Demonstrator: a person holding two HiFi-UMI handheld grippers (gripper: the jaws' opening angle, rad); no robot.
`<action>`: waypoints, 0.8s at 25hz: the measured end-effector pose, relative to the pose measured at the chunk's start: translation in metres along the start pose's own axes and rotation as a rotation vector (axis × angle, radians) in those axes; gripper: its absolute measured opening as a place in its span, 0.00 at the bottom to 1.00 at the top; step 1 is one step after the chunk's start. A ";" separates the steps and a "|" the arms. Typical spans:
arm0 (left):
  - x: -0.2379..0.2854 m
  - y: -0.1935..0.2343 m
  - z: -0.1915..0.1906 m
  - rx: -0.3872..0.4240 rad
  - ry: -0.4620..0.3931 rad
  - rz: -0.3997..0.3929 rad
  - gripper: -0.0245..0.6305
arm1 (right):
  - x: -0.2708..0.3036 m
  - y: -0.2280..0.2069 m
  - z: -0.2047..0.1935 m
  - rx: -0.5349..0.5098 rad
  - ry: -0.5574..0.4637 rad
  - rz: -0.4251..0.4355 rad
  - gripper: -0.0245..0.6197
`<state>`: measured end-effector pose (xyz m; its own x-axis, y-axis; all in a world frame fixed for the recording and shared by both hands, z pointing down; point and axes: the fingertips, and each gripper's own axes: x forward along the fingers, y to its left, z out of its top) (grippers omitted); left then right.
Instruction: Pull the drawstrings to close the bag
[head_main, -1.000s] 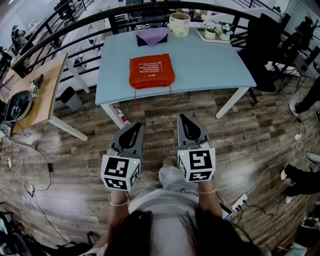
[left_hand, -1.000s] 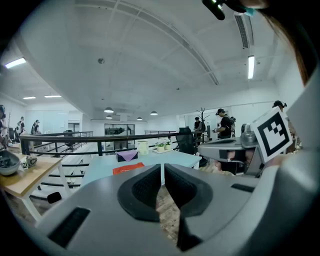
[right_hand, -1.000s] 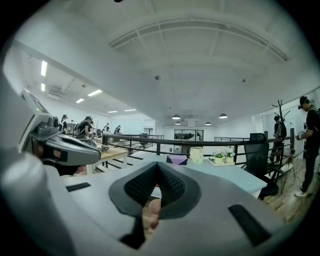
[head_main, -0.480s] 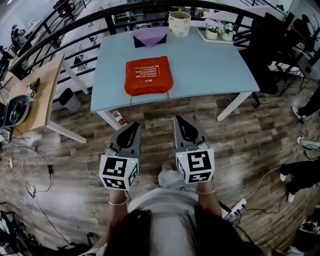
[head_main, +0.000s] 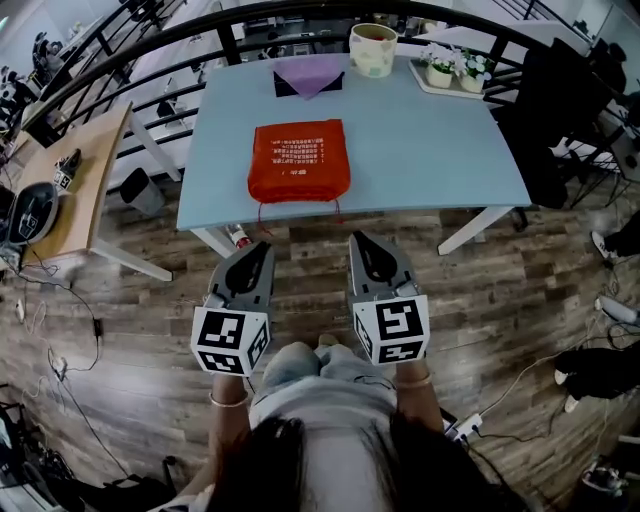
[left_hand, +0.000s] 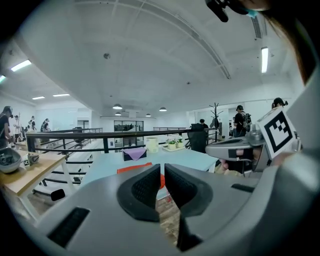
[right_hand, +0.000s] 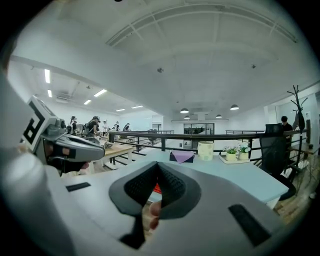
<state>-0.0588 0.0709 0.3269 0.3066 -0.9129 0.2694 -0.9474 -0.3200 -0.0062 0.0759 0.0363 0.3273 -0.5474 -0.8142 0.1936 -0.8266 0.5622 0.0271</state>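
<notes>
Flat on the blue table (head_main: 420, 140), close to its front edge: a red bag (head_main: 299, 160), drawstrings (head_main: 338, 208) dangling over that edge. Just in front of the table, not touching it: left gripper (head_main: 260, 248), jaws a tiny crack apart, holding nothing; right gripper (head_main: 363, 242), jaws squeezed together, empty too.

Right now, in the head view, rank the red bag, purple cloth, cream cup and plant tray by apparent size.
1. red bag, clearly largest.
2. purple cloth and plant tray: too alike to rank.
3. cream cup, smallest.
</notes>
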 end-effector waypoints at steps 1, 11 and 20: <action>0.003 0.002 -0.001 -0.006 0.006 0.008 0.09 | 0.004 -0.003 -0.001 0.007 0.004 0.003 0.08; 0.034 0.031 -0.013 -0.060 0.049 0.035 0.09 | 0.050 -0.016 -0.017 -0.015 0.057 0.011 0.08; 0.072 0.063 -0.018 -0.064 0.087 0.032 0.09 | 0.096 -0.030 -0.027 -0.013 0.111 0.018 0.08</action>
<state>-0.0978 -0.0097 0.3636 0.2698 -0.8960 0.3526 -0.9613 -0.2720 0.0444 0.0515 -0.0546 0.3719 -0.5437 -0.7833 0.3015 -0.8146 0.5789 0.0348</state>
